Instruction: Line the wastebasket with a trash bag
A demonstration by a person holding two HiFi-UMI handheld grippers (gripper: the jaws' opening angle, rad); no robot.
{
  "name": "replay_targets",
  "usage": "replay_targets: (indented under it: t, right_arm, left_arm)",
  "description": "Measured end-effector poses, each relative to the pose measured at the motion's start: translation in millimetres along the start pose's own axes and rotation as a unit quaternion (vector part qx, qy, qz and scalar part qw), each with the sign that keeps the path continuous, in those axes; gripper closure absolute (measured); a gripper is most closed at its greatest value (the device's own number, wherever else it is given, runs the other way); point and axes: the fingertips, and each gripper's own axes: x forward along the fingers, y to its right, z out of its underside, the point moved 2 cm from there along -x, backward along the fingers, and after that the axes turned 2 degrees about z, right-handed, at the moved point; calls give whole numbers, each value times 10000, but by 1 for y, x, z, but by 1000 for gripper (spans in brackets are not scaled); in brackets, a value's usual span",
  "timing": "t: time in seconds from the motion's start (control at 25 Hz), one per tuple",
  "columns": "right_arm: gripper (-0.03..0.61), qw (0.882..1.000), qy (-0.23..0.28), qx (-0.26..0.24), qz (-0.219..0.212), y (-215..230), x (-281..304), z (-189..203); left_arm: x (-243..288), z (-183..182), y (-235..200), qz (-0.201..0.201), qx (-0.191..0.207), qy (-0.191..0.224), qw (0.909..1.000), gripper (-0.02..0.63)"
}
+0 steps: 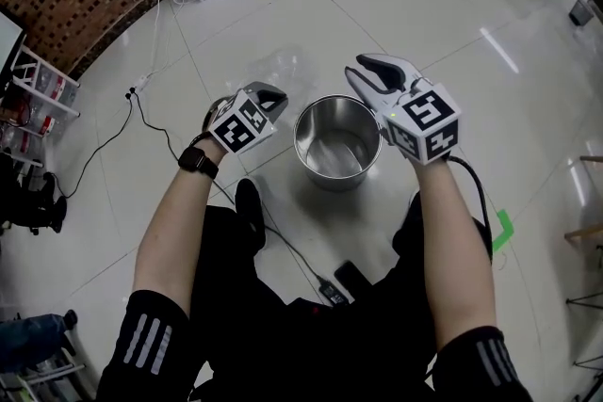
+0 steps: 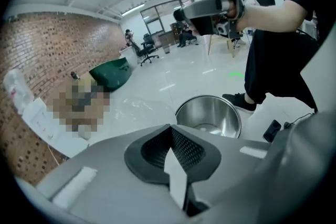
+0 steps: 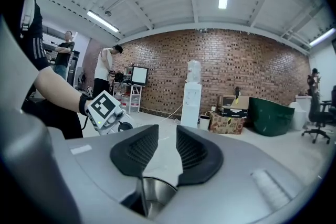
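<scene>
Steel wastebasket [image 1: 337, 146] is stood upright on the floor [image 1: 424, 14] between both tools. The left tool [image 1: 273, 96] is pressed together, the right tool [image 1: 354, 71] spread, empty. A clear trash bag [image 1: 283, 66] is seen just beyond the left.

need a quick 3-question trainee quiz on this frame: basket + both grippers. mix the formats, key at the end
1. True or false: the steel wastebasket already has a bag lining it.
2. Multiple choice: the right gripper is A) open, with nothing between its jaws; B) shut on the basket's rim; C) shut on a bag.
3. Short answer: is the left gripper open or shut?

Key: 1 false, the inside is bare metal. 2 A. 3 shut.
</scene>
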Motion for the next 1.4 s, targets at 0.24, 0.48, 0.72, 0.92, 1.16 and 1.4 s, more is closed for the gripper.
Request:
replay_targets:
  t: [0.24, 0.48, 0.72, 0.92, 1.16, 1.4]
  right_arm:
    - [460, 9998, -96, -82, 157, 10, -8, 6]
    - [460, 9980, -425, -427, 210, 11, -8, 21]
    - [459, 9882, -1269, -825, -246, -7, 3, 62]
    - [429, 9601, -2347, -1226, -905, -35, 13, 121]
    - [402, 9356, -2962, -1490, -1212, -49, 21, 153]
    - [411, 9257, -3312, -1541, -986, -44, 32, 167]
  left_arm:
    - [20, -43, 53, 523, 488, 180, 9973, 620]
    - [55, -40, 117, 1188, 958, -50, 9883, 620]
    - [79, -14, 157, 1785, 1152, -408, 9763, 620]
    - [87, -3, 170, 1925, 1245, -511, 9720, 620]
    - [79, -15, 167, 1903, 1205, -261, 9739, 620]
    - [71, -19, 165, 1887, 1303, -129, 9733, 620]
